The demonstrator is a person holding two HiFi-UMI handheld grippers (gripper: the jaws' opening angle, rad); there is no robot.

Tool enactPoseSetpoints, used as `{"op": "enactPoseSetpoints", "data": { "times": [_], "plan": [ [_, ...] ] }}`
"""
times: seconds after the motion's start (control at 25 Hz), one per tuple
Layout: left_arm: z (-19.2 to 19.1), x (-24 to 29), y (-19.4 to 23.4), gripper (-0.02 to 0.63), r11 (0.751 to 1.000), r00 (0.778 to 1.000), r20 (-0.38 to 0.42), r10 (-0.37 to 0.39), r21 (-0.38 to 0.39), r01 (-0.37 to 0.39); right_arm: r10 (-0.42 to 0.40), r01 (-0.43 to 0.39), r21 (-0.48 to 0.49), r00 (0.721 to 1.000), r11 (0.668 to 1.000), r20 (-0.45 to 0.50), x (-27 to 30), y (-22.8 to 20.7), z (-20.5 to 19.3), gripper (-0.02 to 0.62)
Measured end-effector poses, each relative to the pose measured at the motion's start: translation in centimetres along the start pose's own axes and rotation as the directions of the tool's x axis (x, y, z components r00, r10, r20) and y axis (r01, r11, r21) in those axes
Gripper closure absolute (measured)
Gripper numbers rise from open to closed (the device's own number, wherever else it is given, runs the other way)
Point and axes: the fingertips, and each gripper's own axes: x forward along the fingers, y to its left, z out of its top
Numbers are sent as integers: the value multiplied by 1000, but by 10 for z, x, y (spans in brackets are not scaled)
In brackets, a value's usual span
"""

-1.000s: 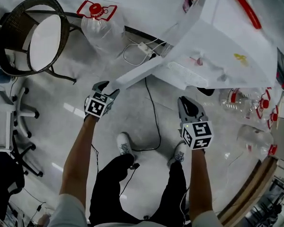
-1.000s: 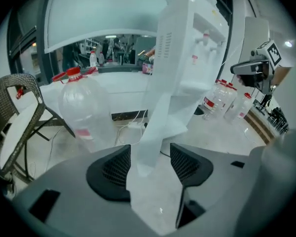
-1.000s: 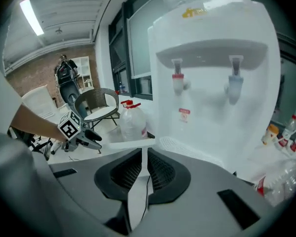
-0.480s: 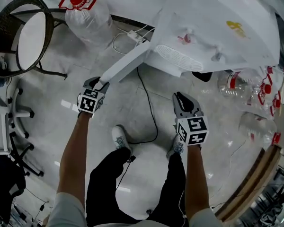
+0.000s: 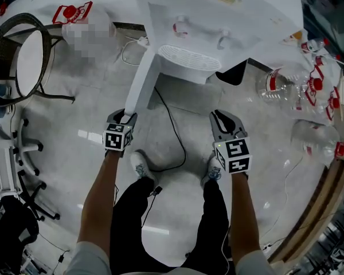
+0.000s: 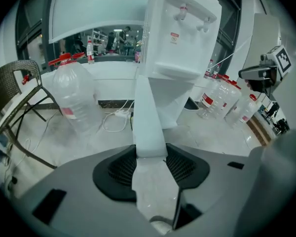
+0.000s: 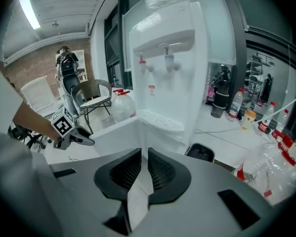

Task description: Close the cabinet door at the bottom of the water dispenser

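The cabinet door [image 5: 142, 78] has swung in from its wide-open angle and now juts roughly straight out from the base of the water dispenser [image 5: 235, 16]. The left gripper [image 5: 125, 117], whose jaws have just been closing, clamps the door's free edge. The right gripper [image 5: 226, 119] hangs in front of the dispenser, jaws almost together and empty.

My gripper [image 6: 150, 156] has just been closing; its jaws now pinch the white cabinet door [image 6: 148, 113] edge at 12 o'clock. 1 clear water jug [image 6: 76, 100] stands at 10 o'clock.

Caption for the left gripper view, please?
Left gripper, jaws just closing on the open cabinet door edge, water dispenser behind.
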Motion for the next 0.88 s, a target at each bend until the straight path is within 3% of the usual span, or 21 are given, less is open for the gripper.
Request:
{"op": "enactPoseSetpoints", "data": {
  "times": [0.2, 0.4, 0.56, 0.72, 0.88],
  "plan": [
    [6, 13, -52, 399, 995, 999, 29, 42, -93, -39, -5, 5, 33, 1000, 999, 1, -29, -29, -30, 527],
    [21, 41, -116, 340, 983, 997, 71, -32, -177, 44, -17, 18, 24, 999, 1000, -36, -54, -65, -64, 532],
    [46, 67, -157, 316, 972, 995, 86, -49, -225, 67, -33, 34, 49, 999, 998, -31, -70, -103, -77, 534],
    [70, 88, -185, 310, 948, 993, 113, -20, -313, 55, -30, 32, 71, 999, 997, -27, -82, -132, -83, 536],
    [94, 106, -210, 301, 913, 985, 172, -32, -396, 99, -15, 19, 97, 999, 995, -36, -90, -155, -95, 538]
  ]
}}
